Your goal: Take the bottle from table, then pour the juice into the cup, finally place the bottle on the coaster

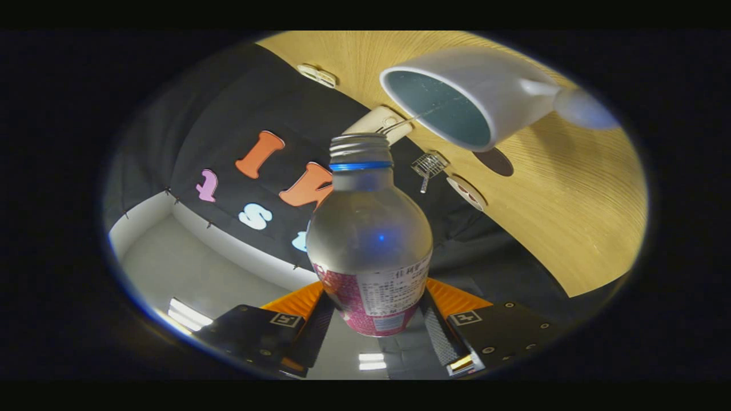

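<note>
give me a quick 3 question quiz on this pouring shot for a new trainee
1. True or false: the bottle has its cap on.
2. What do the tongs hold? A) the cup B) the bottle C) nothing
3. Fill in: the bottle's open mouth points toward the white ___ on the wooden table.

Key:
1. False, the threaded neck is bare.
2. B, both fingers press its labelled lower body.
3. cup

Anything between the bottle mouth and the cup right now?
Nothing visible. The gripper is shut on the bottle, whose open mouth points toward the cup rim just beyond it, with a clear gap between them. The clips on the table edge sit off that line.
</note>
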